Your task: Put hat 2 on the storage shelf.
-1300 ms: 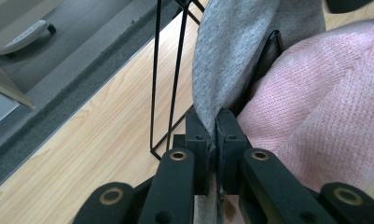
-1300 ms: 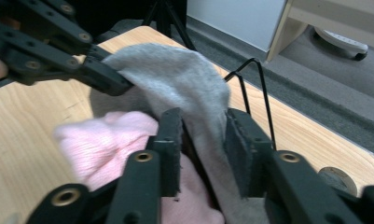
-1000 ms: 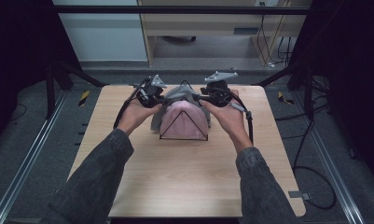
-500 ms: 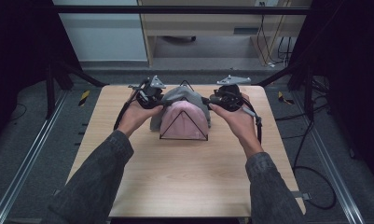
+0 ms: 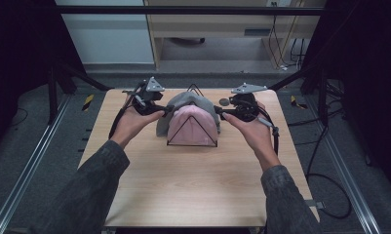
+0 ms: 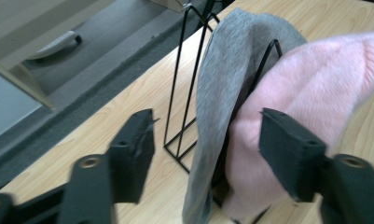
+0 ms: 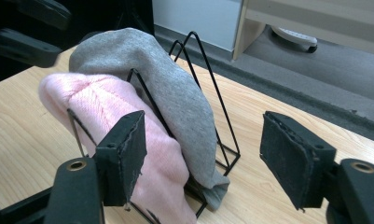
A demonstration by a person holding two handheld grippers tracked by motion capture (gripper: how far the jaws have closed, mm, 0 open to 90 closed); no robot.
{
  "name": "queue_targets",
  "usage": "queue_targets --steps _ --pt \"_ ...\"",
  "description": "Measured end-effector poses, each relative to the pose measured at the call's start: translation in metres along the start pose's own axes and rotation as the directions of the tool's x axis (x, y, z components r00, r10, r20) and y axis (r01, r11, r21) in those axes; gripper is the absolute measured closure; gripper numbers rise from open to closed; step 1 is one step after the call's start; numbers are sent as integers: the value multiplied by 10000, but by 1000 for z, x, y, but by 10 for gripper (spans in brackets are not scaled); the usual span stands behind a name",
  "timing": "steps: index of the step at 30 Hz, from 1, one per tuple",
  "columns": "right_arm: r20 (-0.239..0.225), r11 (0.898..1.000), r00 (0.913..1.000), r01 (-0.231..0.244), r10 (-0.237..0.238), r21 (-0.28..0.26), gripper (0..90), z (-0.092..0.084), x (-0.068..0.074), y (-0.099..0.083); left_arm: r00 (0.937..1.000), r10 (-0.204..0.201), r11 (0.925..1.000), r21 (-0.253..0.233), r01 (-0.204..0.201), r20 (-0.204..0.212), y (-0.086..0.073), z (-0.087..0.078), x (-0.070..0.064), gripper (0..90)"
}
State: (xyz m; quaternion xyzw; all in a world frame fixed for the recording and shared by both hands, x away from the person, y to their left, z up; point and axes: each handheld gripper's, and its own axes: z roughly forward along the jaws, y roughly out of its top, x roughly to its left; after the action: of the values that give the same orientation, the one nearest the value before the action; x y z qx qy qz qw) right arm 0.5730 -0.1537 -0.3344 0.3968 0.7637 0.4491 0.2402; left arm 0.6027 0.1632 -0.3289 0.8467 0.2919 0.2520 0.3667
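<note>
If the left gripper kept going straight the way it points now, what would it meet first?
Most likely the grey hat draped over the black wire rack. The left gripper has its jaws open, having just been opening, with that hat's edge in line between them and the pink hat just behind; depth is uncertain.

Dark grey sleeves (image 5: 93,187), black fingers (image 6: 131,154)

Both forearms are reaching in from the table's near edge toward its far edge, sleeves dark. Left hand-held gripper (image 5: 165,110) is pointing inward, jaws just been opening, nothing pressed between the pads. Right hand-held gripper (image 5: 219,113) is facing it, jaws also just been opening, gripping nothing.
</note>
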Motion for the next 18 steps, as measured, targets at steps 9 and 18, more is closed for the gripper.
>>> queue_targets --steps 9,18 --pt "171 10000 9998 -67 67 -5 245 -23 0 -13 9995 -324 9986 414 324 -10 -33 -35 -6 117" --pt "150 9987 9992 -383 378 345 189 -35 -1 -55 9979 -393 9978 562 364 512 -80 -49 -27 61"
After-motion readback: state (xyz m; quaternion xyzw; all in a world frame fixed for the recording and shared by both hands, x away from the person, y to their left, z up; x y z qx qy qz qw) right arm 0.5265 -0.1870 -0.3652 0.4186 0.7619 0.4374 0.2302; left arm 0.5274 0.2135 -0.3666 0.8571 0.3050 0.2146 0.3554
